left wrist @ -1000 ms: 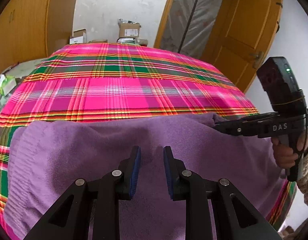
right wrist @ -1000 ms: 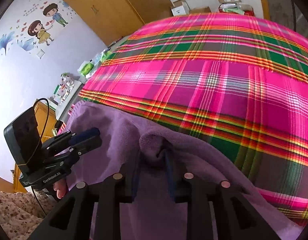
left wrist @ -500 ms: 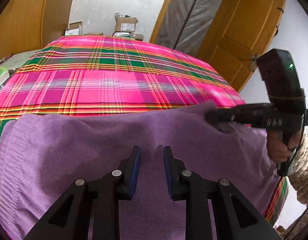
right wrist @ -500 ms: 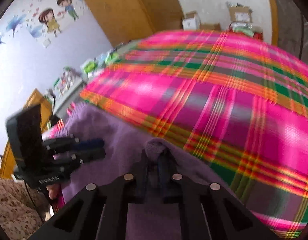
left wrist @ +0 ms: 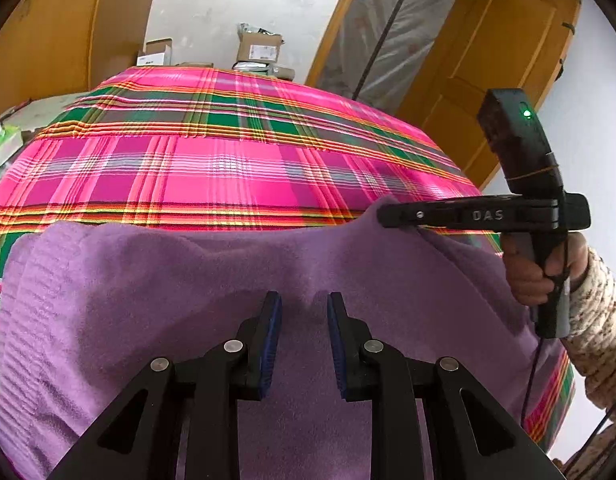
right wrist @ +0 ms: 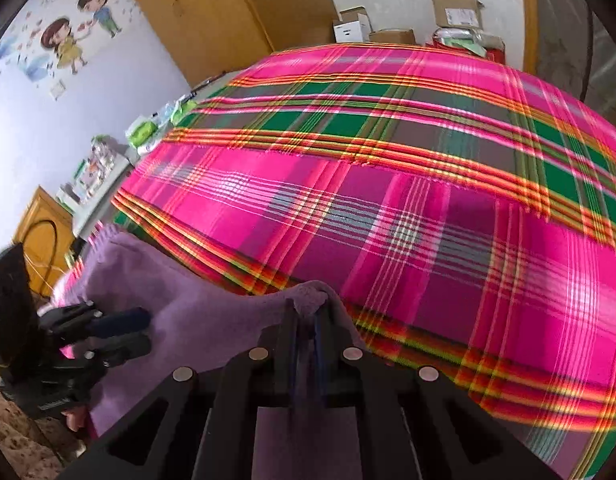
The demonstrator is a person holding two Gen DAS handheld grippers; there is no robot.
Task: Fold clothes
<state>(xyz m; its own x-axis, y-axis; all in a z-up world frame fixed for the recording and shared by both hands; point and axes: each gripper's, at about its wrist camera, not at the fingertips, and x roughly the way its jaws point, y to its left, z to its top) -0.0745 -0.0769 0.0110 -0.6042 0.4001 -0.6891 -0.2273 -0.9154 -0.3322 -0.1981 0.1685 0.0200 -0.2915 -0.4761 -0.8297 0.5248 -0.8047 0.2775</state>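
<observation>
A purple fleece garment (left wrist: 148, 300) lies across the near side of a bed with a pink and green plaid cover (left wrist: 228, 168). My left gripper (left wrist: 303, 312) sits low on the garment near its left edge. A raised fold of the fleece fills the narrow gap between its blue pads. My right gripper (right wrist: 306, 320) is shut on a bunched corner of the garment (right wrist: 212, 320) at its far edge, and a tuft sticks out past the fingertips. From the left wrist view the right gripper (left wrist: 382, 214) is side on, holding that edge slightly raised. The left gripper (right wrist: 136, 334) shows at the right wrist view's left edge.
A hand (left wrist: 528, 284) in a speckled sleeve holds the right gripper's handle. Cardboard boxes (left wrist: 260, 46) stand past the bed's far end, beside a wooden door (left wrist: 500, 80) and a wardrobe (left wrist: 40, 40). A cluttered side table (right wrist: 96, 168) stands left of the bed.
The right gripper's jaws closed on the garment's far corner. It then moved left and up in the left wrist view, drawing that edge with it. The left gripper stayed put.
</observation>
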